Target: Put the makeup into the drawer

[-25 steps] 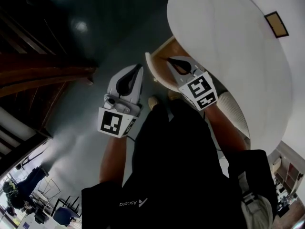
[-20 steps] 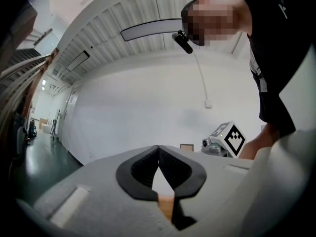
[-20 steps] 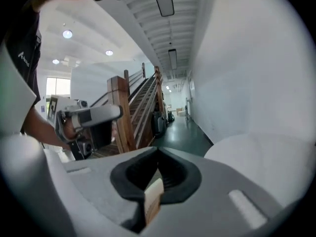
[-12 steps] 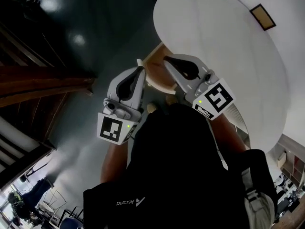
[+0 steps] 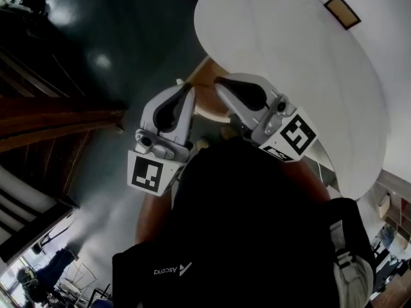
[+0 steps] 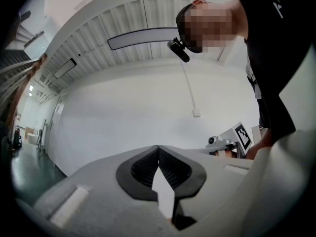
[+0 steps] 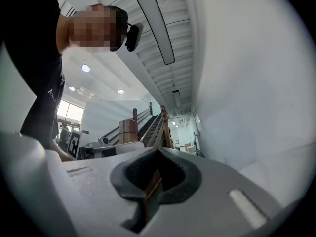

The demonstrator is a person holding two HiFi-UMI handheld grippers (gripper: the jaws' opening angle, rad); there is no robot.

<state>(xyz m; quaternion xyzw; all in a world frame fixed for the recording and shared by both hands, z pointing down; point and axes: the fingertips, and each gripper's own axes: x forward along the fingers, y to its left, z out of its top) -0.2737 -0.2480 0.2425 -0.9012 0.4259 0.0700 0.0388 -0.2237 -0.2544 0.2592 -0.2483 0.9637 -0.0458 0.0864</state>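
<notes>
Overhead in the left gripper view, ribbed white ceiling (image 6: 98,28) with long dark oblong panel (image 6: 143,36). Below, plain white wall (image 6: 123,117), with thin white cord (image 6: 187,85) down to small white box (image 6: 196,113). In the right gripper view, brown wooden staircase (image 7: 153,125) and round ceiling lamps (image 7: 86,68). In the head view, glossy dark green floor (image 5: 96,43) beside large white rounded surface (image 5: 289,69), small tan-framed dark rectangle (image 5: 342,11) near its upper edge.

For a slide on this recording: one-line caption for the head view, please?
Left gripper and right gripper, both shut and empty, side by side near a white round table over a dark floor.
</notes>
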